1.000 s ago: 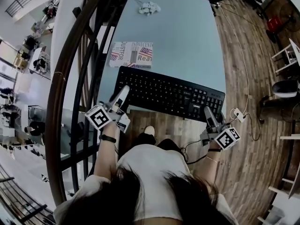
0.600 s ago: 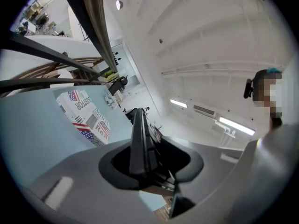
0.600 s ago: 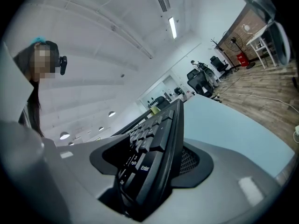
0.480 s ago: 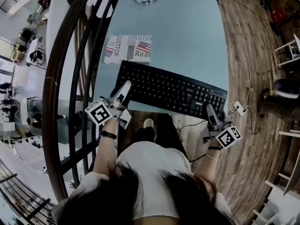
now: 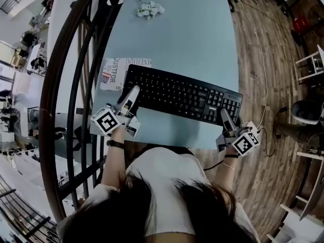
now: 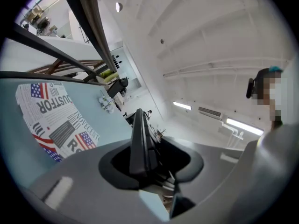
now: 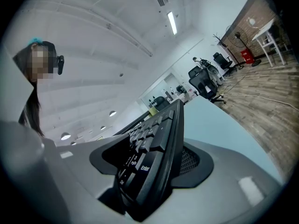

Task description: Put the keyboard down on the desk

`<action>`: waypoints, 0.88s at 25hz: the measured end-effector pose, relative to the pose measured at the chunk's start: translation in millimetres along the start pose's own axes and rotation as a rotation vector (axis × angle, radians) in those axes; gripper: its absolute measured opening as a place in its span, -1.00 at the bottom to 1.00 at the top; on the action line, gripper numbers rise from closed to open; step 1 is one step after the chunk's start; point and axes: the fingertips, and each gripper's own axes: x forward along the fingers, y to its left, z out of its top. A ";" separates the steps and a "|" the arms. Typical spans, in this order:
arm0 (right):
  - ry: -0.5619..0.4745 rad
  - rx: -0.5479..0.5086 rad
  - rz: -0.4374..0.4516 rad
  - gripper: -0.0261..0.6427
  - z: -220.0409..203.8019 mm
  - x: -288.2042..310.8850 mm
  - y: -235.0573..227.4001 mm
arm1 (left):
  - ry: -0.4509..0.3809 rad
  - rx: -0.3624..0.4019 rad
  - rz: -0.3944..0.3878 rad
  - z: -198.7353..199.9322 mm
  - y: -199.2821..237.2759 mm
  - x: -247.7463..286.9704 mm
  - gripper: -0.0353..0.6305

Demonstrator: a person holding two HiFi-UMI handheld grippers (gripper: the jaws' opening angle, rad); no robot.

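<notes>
A black keyboard (image 5: 182, 94) is held over the near part of the pale blue desk (image 5: 192, 34). My left gripper (image 5: 130, 96) is shut on its left end, and the keyboard's edge (image 6: 140, 136) stands between the jaws in the left gripper view. At the right end my right gripper (image 5: 225, 119) is shut on the number-pad corner; the right gripper view has the keyboard (image 7: 156, 146) clamped edge-on with the Enter key showing. Whether the keyboard touches the desk cannot be told.
A newspaper (image 5: 117, 71) with flag prints lies on the desk, partly under the keyboard's left end. A small white crumpled thing (image 5: 148, 9) lies at the far end. A dark curved railing (image 5: 71, 85) runs along the left. Wooden floor with cables (image 5: 263, 75) lies to the right.
The keyboard has moved forward from over the desk's near edge to over the desk top, now overlapping the newspaper. Both grippers stay shut on it.
</notes>
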 end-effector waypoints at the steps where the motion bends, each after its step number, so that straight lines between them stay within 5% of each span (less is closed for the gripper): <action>1: 0.003 -0.002 0.004 -0.16 6.4 4.9 -5.5 | -0.006 -0.006 -0.004 -0.1 -0.5 8.3 -0.43; 10: 0.033 0.005 0.035 -0.16 26.1 27.6 -46.8 | -0.027 -0.002 0.028 -10.1 6.7 44.6 -0.43; 22: 0.023 0.013 0.037 -0.16 23.9 25.6 -46.2 | -0.027 0.022 0.054 -8.6 4.7 40.7 -0.43</action>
